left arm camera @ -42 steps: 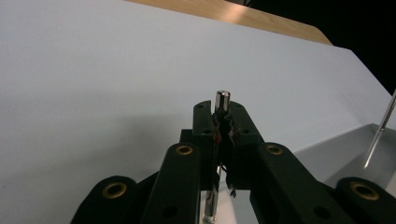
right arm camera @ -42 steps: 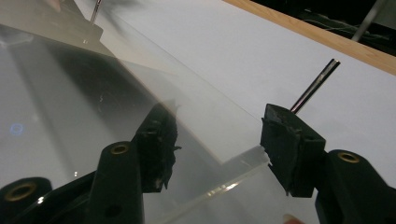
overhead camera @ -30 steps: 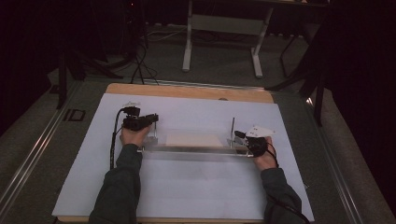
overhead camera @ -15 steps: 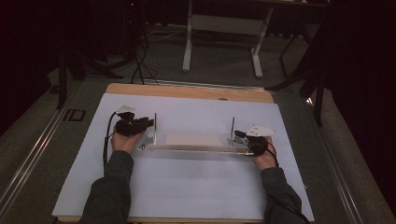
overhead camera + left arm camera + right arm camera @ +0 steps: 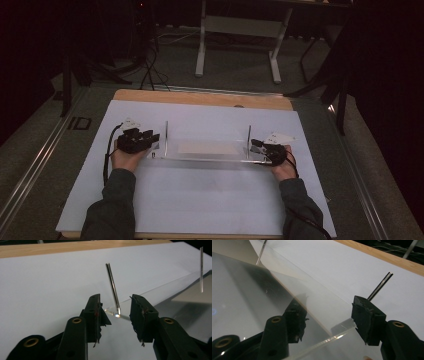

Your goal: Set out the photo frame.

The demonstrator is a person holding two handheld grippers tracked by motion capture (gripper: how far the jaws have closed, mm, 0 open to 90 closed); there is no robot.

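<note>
On the white sheet (image 5: 200, 195) covering the table, a clear plate (image 5: 205, 150) is seen in the high view, lying flat near the sheet's middle. Two thin metal rods stand upright on the plate: a left rod (image 5: 166, 134) near its left end and a right rod (image 5: 248, 139) near its right end. A pale rectangle (image 5: 207, 147) is visible at the plate's centre. The left gripper (image 5: 150, 138) is held just off the plate's left end, and the right gripper (image 5: 256, 145) is placed at the plate's right end. A strip of bare wooden table (image 5: 200, 98) is exposed beyond the sheet's far edge.

In the left gripper view, the left gripper (image 5: 115, 311) is shown with its jaws spread apart and nothing between the pads. The plate's corner (image 5: 116, 313) lies just beyond the gap, with the left rod (image 5: 112, 287) rising from it, tilted in this view. The right rod (image 5: 201, 268) is seen farther along the plate.

In the right gripper view, the right gripper (image 5: 327, 315) is shown released, its jaws wide apart. The plate (image 5: 262, 290) extends across the gap between them; one jaw is seen through the plate, the other stands beside the plate's edge. The right rod (image 5: 379, 287) rises behind that second jaw. No clamping on the plate can be made out.
</note>
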